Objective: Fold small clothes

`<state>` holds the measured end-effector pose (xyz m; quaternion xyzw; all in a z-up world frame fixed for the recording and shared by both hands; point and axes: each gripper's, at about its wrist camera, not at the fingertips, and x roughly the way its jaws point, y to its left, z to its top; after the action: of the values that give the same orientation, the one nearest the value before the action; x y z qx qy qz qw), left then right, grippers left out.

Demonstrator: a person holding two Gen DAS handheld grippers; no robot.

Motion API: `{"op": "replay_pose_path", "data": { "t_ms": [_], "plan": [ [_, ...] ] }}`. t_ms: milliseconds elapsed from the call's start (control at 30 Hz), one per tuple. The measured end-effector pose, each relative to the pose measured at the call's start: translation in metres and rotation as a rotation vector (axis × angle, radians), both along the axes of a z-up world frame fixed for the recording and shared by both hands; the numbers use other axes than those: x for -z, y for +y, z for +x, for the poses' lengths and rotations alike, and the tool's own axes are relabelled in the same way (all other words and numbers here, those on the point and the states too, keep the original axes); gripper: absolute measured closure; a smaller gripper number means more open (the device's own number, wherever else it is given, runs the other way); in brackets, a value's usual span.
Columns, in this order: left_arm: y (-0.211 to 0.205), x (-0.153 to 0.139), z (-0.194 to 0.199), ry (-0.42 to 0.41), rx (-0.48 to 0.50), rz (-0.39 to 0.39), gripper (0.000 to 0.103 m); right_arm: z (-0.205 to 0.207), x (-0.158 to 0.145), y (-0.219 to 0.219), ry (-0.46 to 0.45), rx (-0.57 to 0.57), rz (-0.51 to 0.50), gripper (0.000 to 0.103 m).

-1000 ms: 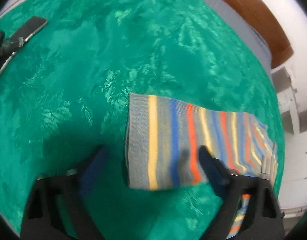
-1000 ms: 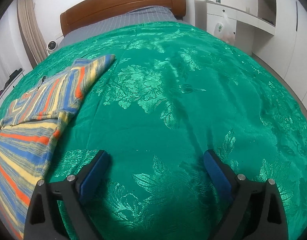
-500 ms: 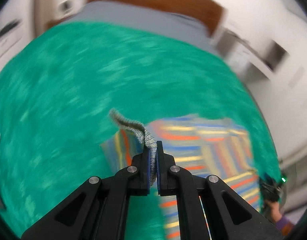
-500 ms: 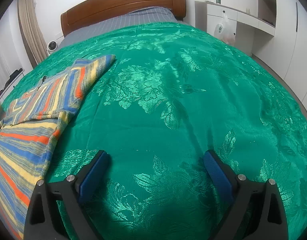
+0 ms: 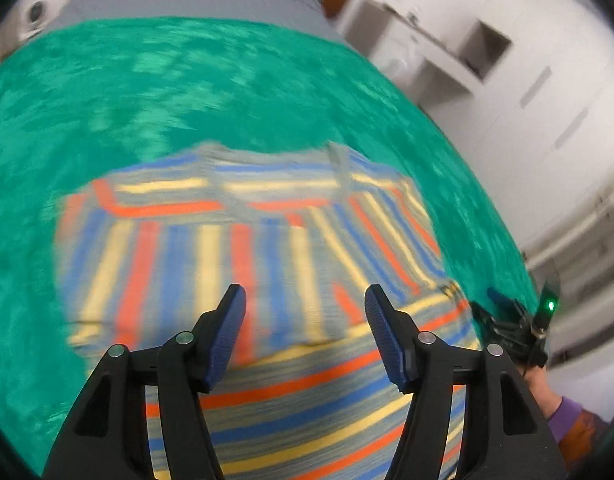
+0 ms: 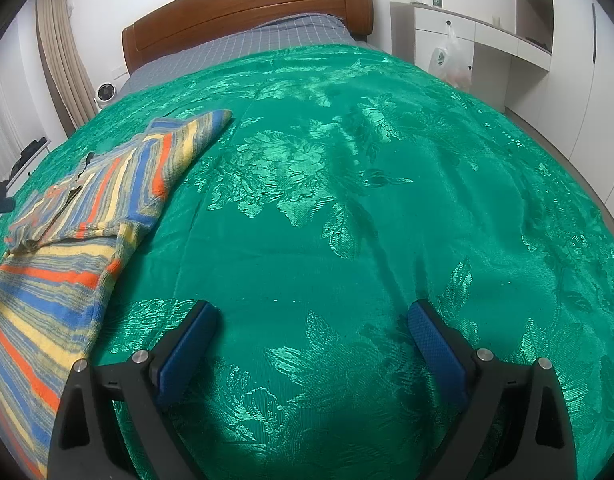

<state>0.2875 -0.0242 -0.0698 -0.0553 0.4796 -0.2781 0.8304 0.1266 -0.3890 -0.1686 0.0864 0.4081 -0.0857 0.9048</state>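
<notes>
A small striped knit garment (image 5: 267, 248), grey with blue, yellow and orange bands, lies on the green bedspread (image 5: 147, 92) with one part folded over onto its body. My left gripper (image 5: 305, 322) is open and empty just above it. In the right wrist view the same garment (image 6: 67, 240) lies at the far left. My right gripper (image 6: 311, 348) is open and empty over bare bedspread (image 6: 347, 200), to the right of the garment. The right gripper also shows at the right edge of the left wrist view (image 5: 515, 320).
A wooden headboard (image 6: 247, 12) and grey checked sheet (image 6: 243, 48) are at the far end of the bed. White cabinets (image 6: 487, 40) with a hanging plastic bag (image 6: 447, 60) stand at the right. A small fan (image 6: 105, 93) and curtains (image 6: 63, 60) are at the left.
My left gripper was shut on a grey edge of the garment half a second ago; it carried that part over the body and has opened, letting it go. The right gripper has stayed still.
</notes>
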Motion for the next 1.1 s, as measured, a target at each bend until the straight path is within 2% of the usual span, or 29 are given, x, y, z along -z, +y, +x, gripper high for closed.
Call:
{"op": "replay_pose_path", "data": {
  "t_ms": [67,100,167,233,267,333,400,467,567,733,800,867,900,967,1033,1100],
  "plan": [
    [0.028,0.002,0.014,-0.010,-0.097,0.016,0.028,0.001,0.001,0.000,-0.002,-0.005,0.002,0.005],
    [0.049,0.006,0.022,-0.001,-0.165,0.037,0.028,0.001,0.001,0.000,-0.003,-0.007,0.002,0.005],
    [0.072,0.018,0.031,0.030,-0.237,0.071,0.028,0.002,0.002,0.000,-0.003,-0.010,0.003,0.004],
    [0.080,0.038,0.034,0.041,-0.252,0.133,0.029,0.002,0.002,0.000,-0.003,-0.010,0.002,0.004],
    [0.080,0.055,0.030,0.042,-0.241,0.219,0.029,0.003,0.002,0.001,-0.003,-0.010,0.001,0.004],
    [0.081,0.073,0.020,0.047,-0.220,0.318,0.026,0.003,0.002,0.001,-0.001,-0.011,0.000,0.004],
    [0.089,0.077,0.002,0.008,-0.231,0.316,0.023,0.004,0.002,0.002,0.000,-0.011,0.000,0.004],
    [0.099,0.077,-0.009,0.007,-0.251,0.314,0.018,0.004,0.002,0.002,0.000,-0.011,0.000,0.004],
    [0.115,0.075,-0.025,0.006,-0.267,0.316,0.020,0.004,0.002,0.001,0.000,-0.011,0.000,0.004],
    [0.124,0.051,-0.035,-0.052,-0.259,0.248,0.019,0.004,0.002,0.002,0.001,-0.010,-0.003,0.004],
    [0.113,0.049,-0.029,-0.070,-0.243,0.260,0.021,0.004,0.002,0.003,0.009,-0.009,-0.005,0.004],
    [0.108,0.051,-0.026,-0.078,-0.220,0.291,0.023,0.012,-0.004,0.004,0.068,-0.025,-0.004,0.004],
    [0.109,0.054,-0.028,-0.082,-0.212,0.311,0.023,0.016,-0.009,0.005,0.106,-0.034,-0.007,0.005],
    [0.119,0.059,-0.033,-0.090,-0.232,0.324,0.023,0.029,-0.028,0.017,0.176,-0.090,0.023,0.016],
    [0.137,0.069,-0.042,-0.097,-0.287,0.296,0.023,0.042,-0.052,0.039,0.177,-0.169,0.054,0.018],
    [0.156,0.079,-0.052,-0.114,-0.349,0.248,0.022,0.069,-0.087,0.087,0.161,-0.310,0.121,0.018]
  ]
}}
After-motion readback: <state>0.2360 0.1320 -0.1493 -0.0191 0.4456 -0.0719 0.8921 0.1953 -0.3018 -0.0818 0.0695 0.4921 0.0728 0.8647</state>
